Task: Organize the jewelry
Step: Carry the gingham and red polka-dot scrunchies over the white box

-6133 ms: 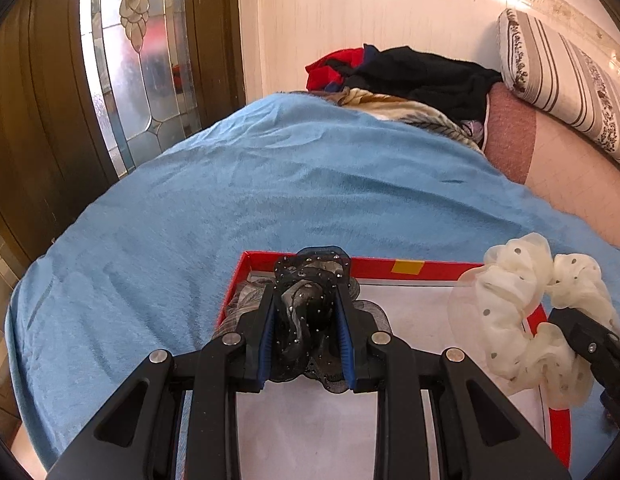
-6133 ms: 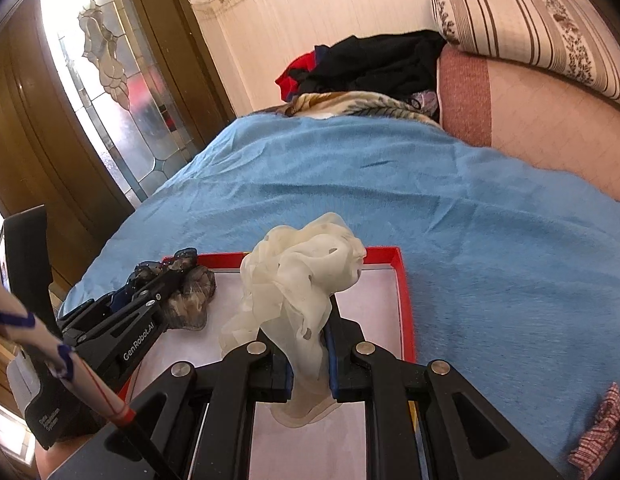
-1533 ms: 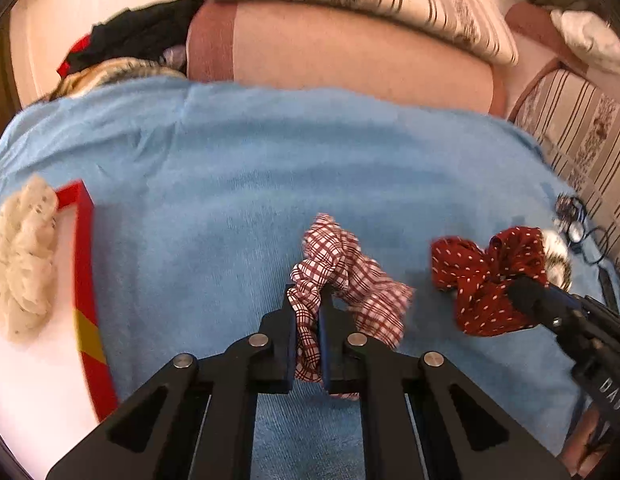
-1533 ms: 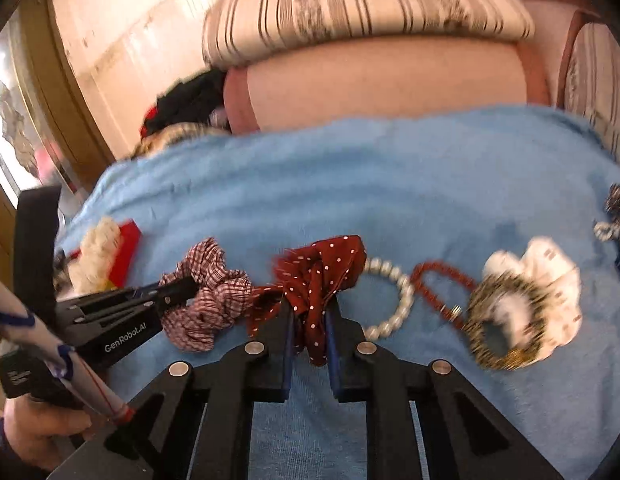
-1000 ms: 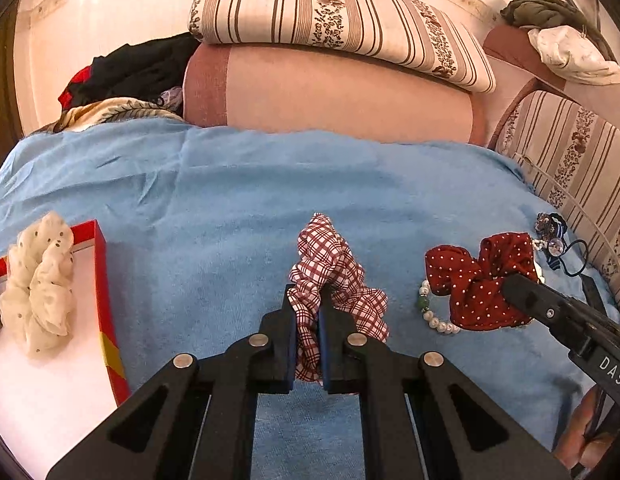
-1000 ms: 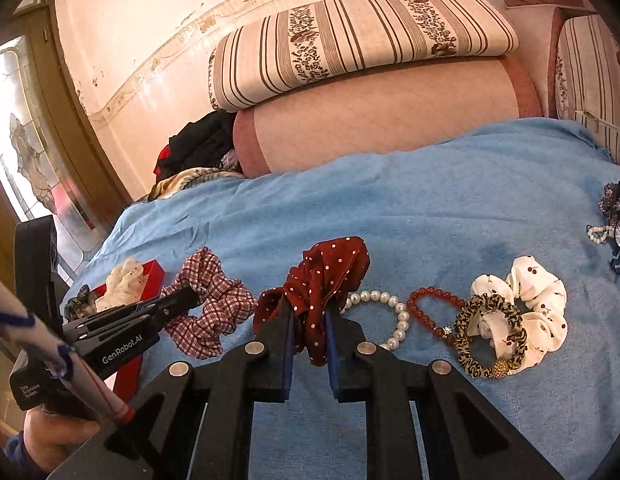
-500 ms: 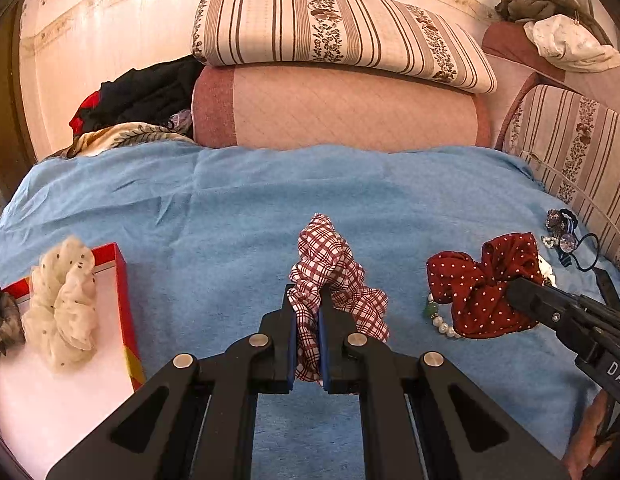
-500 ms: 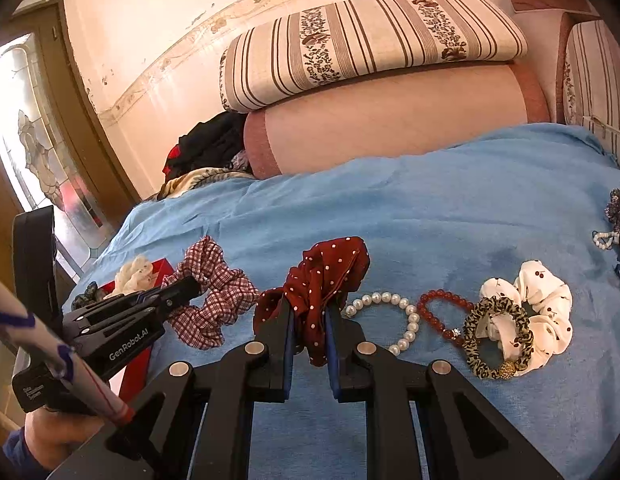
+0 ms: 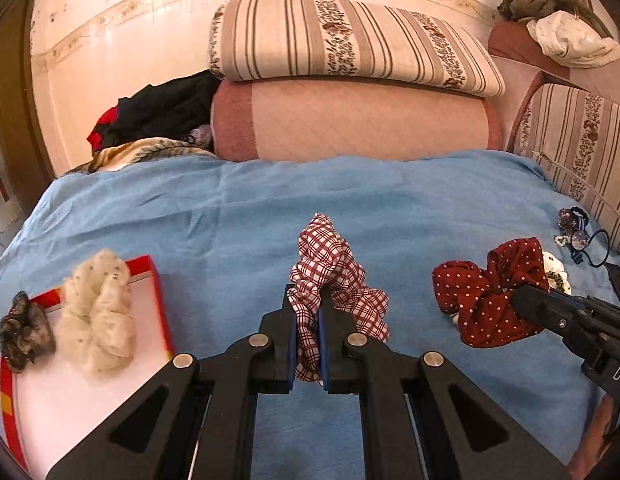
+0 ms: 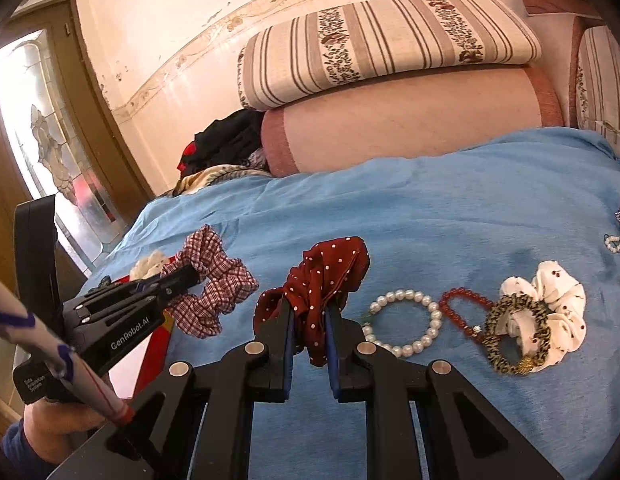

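Wall: pale pink wall (image 9: 149,40), patterned border strip across it.
Bed: blue blanket (image 9: 269,200) spread over.
Pillows: striped pillow (image 9: 350,40) stacked on pink bolster (image 9: 350,120).
Clothes: dark pile of clothes (image 9: 161,112) by the wall.
Door: wooden, frosted patterned glass door (image 10: 49,128), daylight through.

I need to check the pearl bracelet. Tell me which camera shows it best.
The right wrist view: the whole pearl bracelet lies in plain sight on the blue blanket. In the left wrist view the dotted red scrunchie hides nearly all of it.
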`<state>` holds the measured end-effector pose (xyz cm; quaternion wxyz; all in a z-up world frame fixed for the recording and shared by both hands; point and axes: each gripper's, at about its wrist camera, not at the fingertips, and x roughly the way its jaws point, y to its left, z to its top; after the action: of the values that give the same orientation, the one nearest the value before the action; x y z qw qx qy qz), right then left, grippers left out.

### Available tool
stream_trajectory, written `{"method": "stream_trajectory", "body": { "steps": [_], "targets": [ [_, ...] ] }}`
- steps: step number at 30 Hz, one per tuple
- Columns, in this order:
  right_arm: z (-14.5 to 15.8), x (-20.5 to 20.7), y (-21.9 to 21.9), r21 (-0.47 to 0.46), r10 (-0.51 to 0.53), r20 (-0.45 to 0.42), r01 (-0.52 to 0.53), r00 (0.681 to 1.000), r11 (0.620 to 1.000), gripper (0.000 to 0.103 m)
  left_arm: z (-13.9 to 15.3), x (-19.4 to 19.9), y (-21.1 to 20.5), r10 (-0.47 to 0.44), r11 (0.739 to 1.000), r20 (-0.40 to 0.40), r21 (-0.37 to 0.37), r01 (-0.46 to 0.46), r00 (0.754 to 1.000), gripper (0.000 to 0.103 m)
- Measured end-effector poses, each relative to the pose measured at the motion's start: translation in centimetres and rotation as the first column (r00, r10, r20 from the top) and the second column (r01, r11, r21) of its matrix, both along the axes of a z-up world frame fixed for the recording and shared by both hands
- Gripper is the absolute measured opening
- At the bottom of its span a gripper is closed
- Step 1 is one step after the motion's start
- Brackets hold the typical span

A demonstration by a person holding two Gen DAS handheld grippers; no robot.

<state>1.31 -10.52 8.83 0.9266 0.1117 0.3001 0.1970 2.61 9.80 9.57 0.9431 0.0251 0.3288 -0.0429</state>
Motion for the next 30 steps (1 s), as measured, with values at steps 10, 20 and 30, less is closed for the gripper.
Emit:
{"method": "stream_trajectory", "body": {
  "steps": [10,20,30],
  "targets": [
    [0.9,-1.1,3.5,0.025,0.046,0.002,-0.046,0.999,0.999,0.015,1.6,-0.7,4.5,0.059,0.997,0.023,-0.046,-0.058,0.998,0.008],
    [2.9,-1.3,11.5,0.039,0.168,0.036,-0.170,0.985,0.985,0.015,3.2,-1.3,11.1,0.176,0.980,0.046,-0.103,-0.170,0.983,0.008],
    [3.1,-0.6,18.7,0.056,0.286,0.019,-0.287,0.958,0.956,0.015,2.5,-1.7,19.0,0.339,0.933,-0.018,-0.125,-0.338,0.941,0.008]
  ]
}}
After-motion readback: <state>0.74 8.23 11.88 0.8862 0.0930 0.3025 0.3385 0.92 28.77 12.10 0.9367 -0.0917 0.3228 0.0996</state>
